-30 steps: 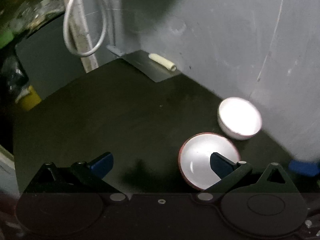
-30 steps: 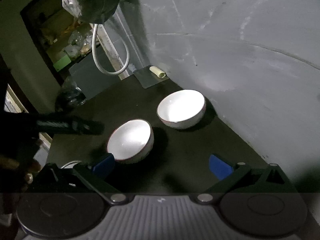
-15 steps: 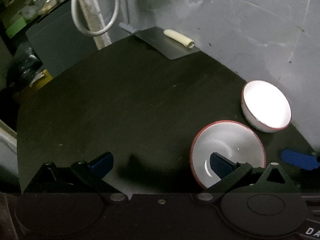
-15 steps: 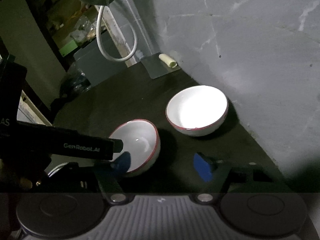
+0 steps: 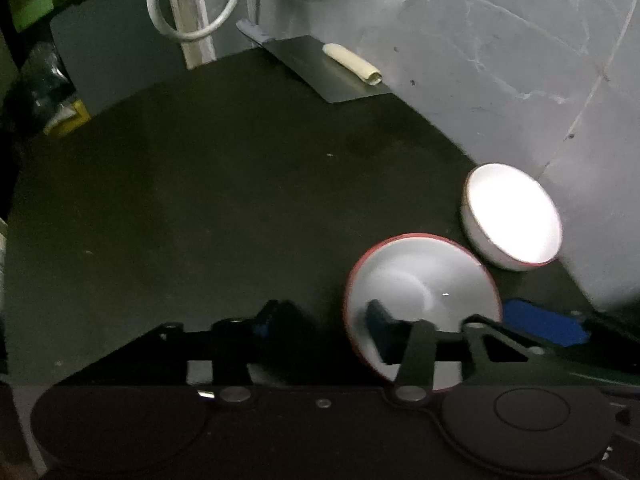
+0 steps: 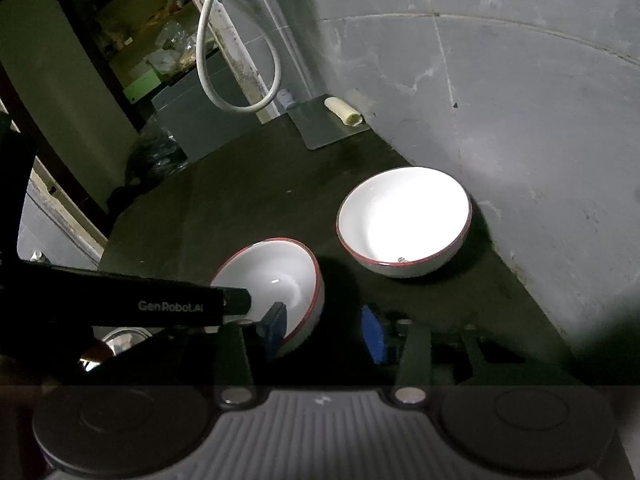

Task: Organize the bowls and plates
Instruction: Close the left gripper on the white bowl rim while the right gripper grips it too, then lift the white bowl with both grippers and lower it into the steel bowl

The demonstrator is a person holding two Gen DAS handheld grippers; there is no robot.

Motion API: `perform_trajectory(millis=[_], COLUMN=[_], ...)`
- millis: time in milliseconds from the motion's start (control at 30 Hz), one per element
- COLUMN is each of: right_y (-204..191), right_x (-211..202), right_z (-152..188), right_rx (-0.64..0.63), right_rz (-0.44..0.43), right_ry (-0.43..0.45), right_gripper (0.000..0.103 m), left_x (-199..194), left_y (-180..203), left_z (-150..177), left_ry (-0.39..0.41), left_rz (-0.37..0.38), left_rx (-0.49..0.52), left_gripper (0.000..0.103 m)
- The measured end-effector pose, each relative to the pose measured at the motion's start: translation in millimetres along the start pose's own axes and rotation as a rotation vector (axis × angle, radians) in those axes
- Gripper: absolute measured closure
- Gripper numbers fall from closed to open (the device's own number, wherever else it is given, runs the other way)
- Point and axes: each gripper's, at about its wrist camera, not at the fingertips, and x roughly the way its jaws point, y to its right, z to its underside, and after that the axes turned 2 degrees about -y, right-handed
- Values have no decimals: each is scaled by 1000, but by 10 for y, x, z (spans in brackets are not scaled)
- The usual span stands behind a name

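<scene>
Closing both grippers at once on the near bowl (image 6: pixel 276 280), we work its red rim from two sides: the left gripper (image 5: pixel 320 320) has one finger inside the bowl and one outside its left wall, while the right gripper (image 6: pixel 324 330) straddles the side nearest us. Both sets of jaws are closing with the rim between them, and we cannot yet tell whether the pads press on it. To do this well, we judge, the pads should meet the wall squarely and together, since the bowl already sits tilted and an uneven squeeze could tip it further. The far bowl (image 6: pixel 404 220) stands just beside it, close to the grey wall (image 6: pixel 500 100), a likely place to nest the first. Our tabletop (image 5: pixel 200 200) is dark and dim; a metal sheet (image 5: pixel 320 68) with a pale roll (image 5: pixel 352 64) lies at its far edge, a white hose (image 6: pixel 224 80) looping behind.
</scene>
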Motion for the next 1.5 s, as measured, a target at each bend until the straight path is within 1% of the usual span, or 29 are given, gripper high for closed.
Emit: perform_trajectory(millis=[33, 67, 133, 167, 200, 267, 333, 400, 467, 567, 700, 833, 1067, 1200, 1333, 1500], right_y=[5, 9, 17, 18, 18, 31, 43, 27, 22, 25, -22, -94, -370, -569, -763, -975], right_x=[7, 13, 28, 35, 42, 72, 99, 94, 69, -40, -263, -542, -1082, -1298, -1420, -1562], right_z=[-5, -8, -14, -17, -18, -26, -24, -10, 14, 37, 51, 69, 195, 313, 458, 666], right_rx=[3, 6, 11, 13, 15, 24, 37, 28, 20, 21, 11, 3, -75, -83, -112, -142], right_rz=[-4, -10, -22, -31, -36, -54, -76, -66, -61, -69, -74, -98, -105, -98, -79, -80], right_ry=[-2, -4, -11, -15, -19, -30, -47, -47, -46, -27, 20, 67, 122, 123, 105, 91], right_gripper=[62, 64, 68, 69, 69, 73, 77, 79, 84, 86, 86, 86, 86, 86, 86, 86], left_x=[0, 2, 3, 3, 1, -7, -21, -63, -141, -300, -585, -890, -1366, -1578, -1728, -1853], left_y=[2, 11, 19, 16, 17, 16, 19, 22, 24, 26, 50, 30, -77, -148, -306, -466], left_z=[1, 1, 1, 4, 11, 18, 36, 63, 99, 163, 269, 433, 733, 919, 1130, 1393], left_ry=[-2, -5, -8, -10, -11, -10, -10, -7, 3, 39, 108, 182, 256, 283, 318, 329], left_rz=[14, 26, 50, 65, 80, 92, 103, 108, 115, 138, 169, 201, 274, 273, 324, 349], left_rx=[-7, -9, -20, -30, -40, -63, -78, -95, -108, -119, -123, -139, -147, -167, -191, -206], left_gripper=[65, 68, 78, 81, 87, 88, 91, 93, 94, 94, 94, 94, 94, 94, 94, 94])
